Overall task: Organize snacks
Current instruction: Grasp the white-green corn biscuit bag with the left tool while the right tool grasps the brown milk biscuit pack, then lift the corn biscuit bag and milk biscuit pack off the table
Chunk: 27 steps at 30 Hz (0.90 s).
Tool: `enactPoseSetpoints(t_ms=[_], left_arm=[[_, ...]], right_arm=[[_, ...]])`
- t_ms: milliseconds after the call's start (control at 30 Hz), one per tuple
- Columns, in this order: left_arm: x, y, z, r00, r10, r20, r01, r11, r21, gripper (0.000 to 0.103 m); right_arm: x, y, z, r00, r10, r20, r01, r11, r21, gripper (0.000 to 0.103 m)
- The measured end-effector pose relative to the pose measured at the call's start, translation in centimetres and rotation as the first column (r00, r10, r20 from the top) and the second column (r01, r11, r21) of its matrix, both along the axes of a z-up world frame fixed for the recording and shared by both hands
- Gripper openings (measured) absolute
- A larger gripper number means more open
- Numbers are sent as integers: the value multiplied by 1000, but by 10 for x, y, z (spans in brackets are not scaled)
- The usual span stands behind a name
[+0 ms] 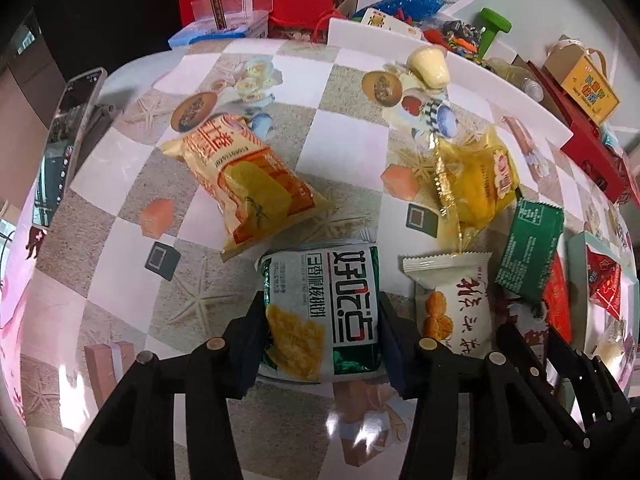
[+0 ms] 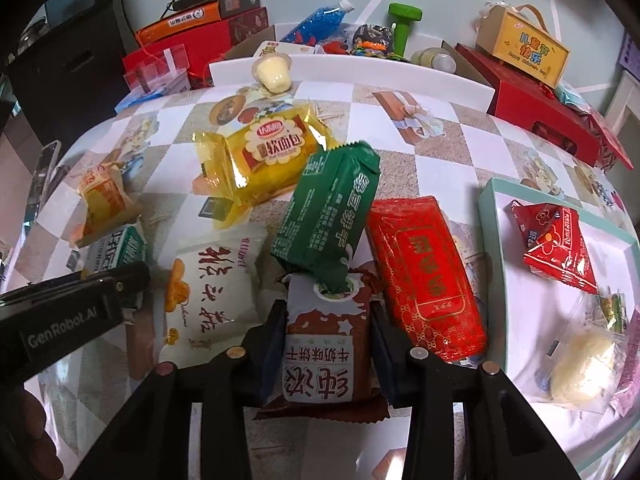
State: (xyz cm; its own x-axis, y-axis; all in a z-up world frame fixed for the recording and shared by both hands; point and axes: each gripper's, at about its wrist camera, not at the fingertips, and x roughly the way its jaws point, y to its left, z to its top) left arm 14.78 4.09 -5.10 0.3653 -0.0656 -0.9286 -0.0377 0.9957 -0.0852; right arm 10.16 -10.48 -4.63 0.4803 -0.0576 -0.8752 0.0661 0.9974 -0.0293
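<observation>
My left gripper (image 1: 320, 322) is shut on a white and green biscuit pack (image 1: 320, 300), low over the table; it also shows in the right wrist view (image 2: 116, 254). My right gripper (image 2: 328, 330) is shut on a brown milk biscuit pack (image 2: 320, 344), whose far end lies under a green biscuit pack (image 2: 326, 216). Beside it lie a white pastry pack (image 2: 212, 292), a red pack (image 2: 424, 276) and a yellow bread pack (image 2: 268, 156). An orange and yellow pack (image 1: 248, 184) lies further out on the left. A pale green tray (image 2: 490, 216) at right holds a red triangular pack (image 2: 556, 244) and a round wrapped cake (image 2: 584, 364).
A jelly cup (image 2: 274, 72) lies near the table's far edge. Beyond the edge are red gift boxes (image 2: 540, 108), a yellow carton (image 2: 524, 48), a green dumbbell (image 2: 404, 20) and a blue bottle (image 2: 320, 20). A phone (image 1: 68, 140) stands at the left edge.
</observation>
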Motion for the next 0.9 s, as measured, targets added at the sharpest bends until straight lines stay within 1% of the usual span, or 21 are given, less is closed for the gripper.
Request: enactPoseSetpoints(t_ms=[133,167,200,267,333,400,500,633,767,833,867,900], left_arm=[[-6,1,16,1000,-11,29,11,1000,-14,52],[-7,2,19,999,-13,34,14,1000,-16,52],[-9,1,23,999,-17,45,18,1000,-17,52],[-12,0,30,998,-22,59,23,1000,-18,52],[-16,0,34,997,-27,73,28,999,-19,52],[-18,0,35,996,-31,81,33,999,-18,52],[-19,0,33,997,-33,70,35,999,-19,52],[-17,-1,29,998,-28,54,29,999,-19,52],[-17,0,27,999,-28,43,29,999,-16,52],[-16,0,28,999,-28,41,29,999,-17,52],[-16,0,28,999,-28,41,29,999,-17,52],[-16,0,28,999,-29,40,30,999,-17,52]], right_arm=[[-4,-2,9,1000,-7,16,6,1000,28,41],[-5,-2,11,1000,-7,21,6,1000,28,40],[-6,-2,14,1000,-7,30,6,1000,24,33],[-7,-3,19,999,-3,43,2,1000,23,28],[-9,-5,23,999,0,52,-2,999,44,28],[-9,-4,23,999,3,52,-5,999,37,28],[-8,-6,17,1000,1,27,-2,999,49,27],[-8,-9,15,1000,-3,23,1,999,54,27],[-7,-13,14,1000,-17,22,15,996,87,32],[-6,-16,12,999,-28,18,26,994,103,46],[-6,-16,11,1000,-29,9,28,994,105,58],[-6,-15,9,1000,-28,3,27,994,106,60]])
